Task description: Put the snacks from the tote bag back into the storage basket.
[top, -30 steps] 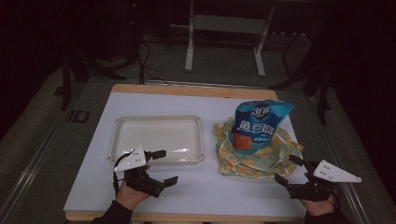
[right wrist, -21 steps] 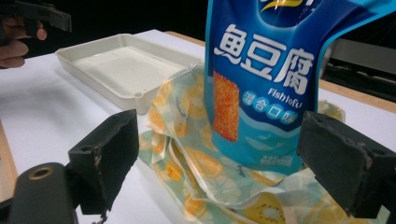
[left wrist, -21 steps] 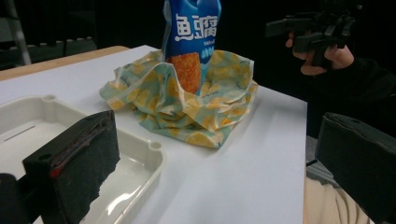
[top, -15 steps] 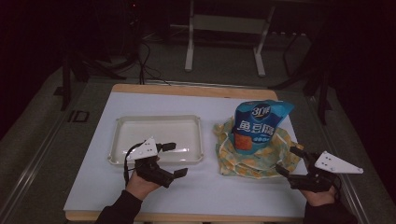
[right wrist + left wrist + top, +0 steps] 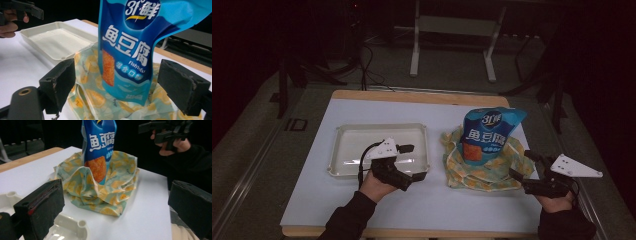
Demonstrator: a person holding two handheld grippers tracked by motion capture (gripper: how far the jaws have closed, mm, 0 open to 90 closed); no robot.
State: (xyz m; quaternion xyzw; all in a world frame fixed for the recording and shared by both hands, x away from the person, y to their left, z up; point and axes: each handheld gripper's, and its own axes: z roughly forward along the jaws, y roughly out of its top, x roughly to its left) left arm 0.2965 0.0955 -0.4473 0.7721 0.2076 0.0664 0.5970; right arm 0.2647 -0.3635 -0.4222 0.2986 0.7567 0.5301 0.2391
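High view shows the blue snack bag [image 5: 490, 131] standing up on the yellow cloth [image 5: 482, 170], right of the middle of the picture. The white tray [image 5: 379, 148] lies left of it on the surface [image 5: 432, 205]. The left tool [image 5: 409, 162] hangs over the tray's near corner, jaws apart. The right tool [image 5: 523, 166] is low at the cloth's right edge, jaws apart, pointing at the bag. I think it is best to come in slowly and pinch the bag low, so it does not tip.

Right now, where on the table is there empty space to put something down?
Bare white table lies behind the tray, and more along the near edge between the left gripper and right gripper. The right side is crowded: the blue snack bag stands in the yellow patterned bag.
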